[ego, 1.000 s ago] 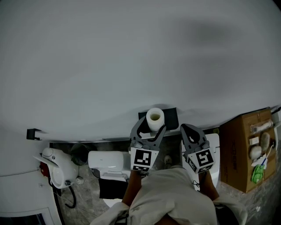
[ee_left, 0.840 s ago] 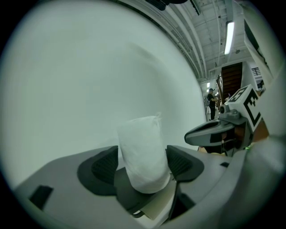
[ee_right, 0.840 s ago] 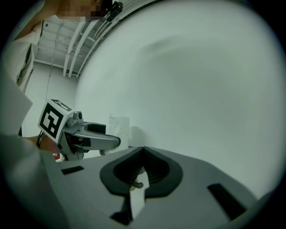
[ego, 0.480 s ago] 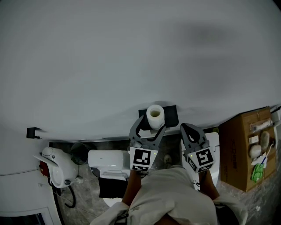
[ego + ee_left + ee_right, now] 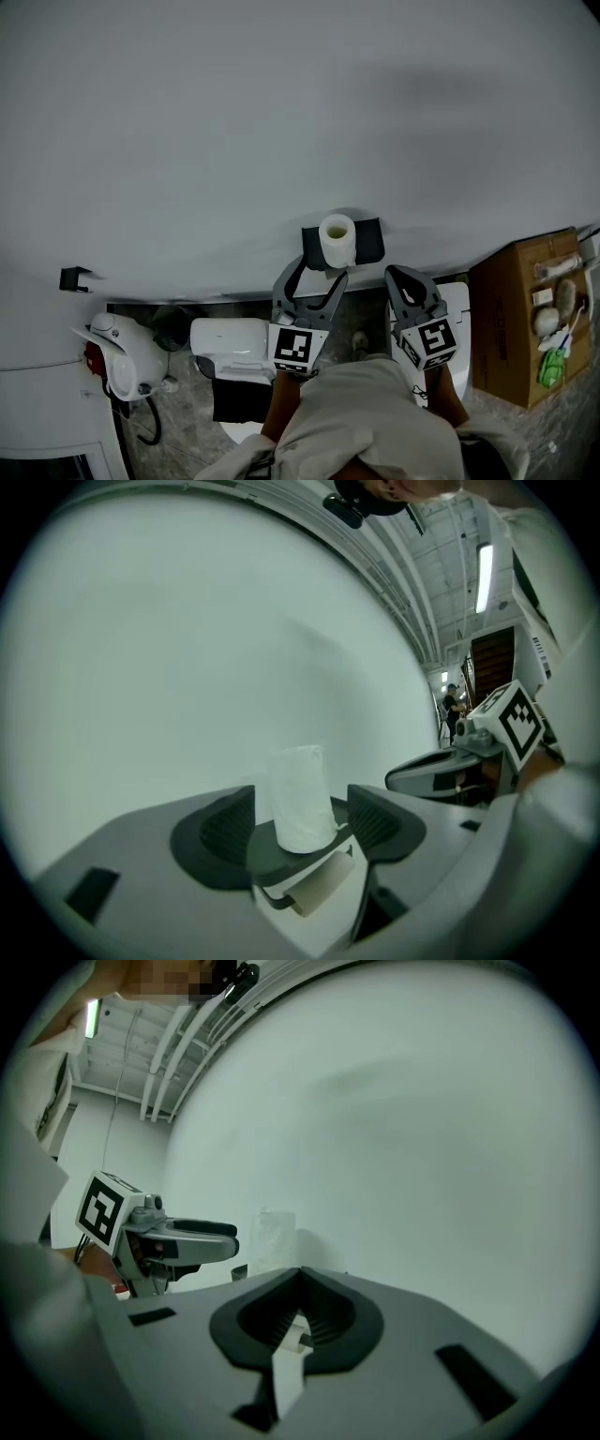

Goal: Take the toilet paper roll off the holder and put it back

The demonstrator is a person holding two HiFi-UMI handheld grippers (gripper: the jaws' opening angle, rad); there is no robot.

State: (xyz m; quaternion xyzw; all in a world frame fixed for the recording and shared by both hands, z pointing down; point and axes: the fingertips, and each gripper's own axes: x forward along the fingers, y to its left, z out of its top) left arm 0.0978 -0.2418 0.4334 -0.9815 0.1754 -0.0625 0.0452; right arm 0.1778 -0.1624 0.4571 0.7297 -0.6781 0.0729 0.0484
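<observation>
well, left gripper [image 5: 314, 276] jaws apart but closing, nothing clamped, toilet paper roll [image 5: 337, 240] just past its fingertips; right gripper [image 5: 300, 1274] pinched together.

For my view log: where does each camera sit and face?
Head view: on the head, steeply down the wall; shows left gripper, right gripper, lap.
Left gripper view: on left gripper, along its closing jaws; roll ahead between them, untouched.
Right gripper view: on right gripper, along shut jaws toward wall.
Shared: roll in all; each gripper view shows the other gripper.
</observation>
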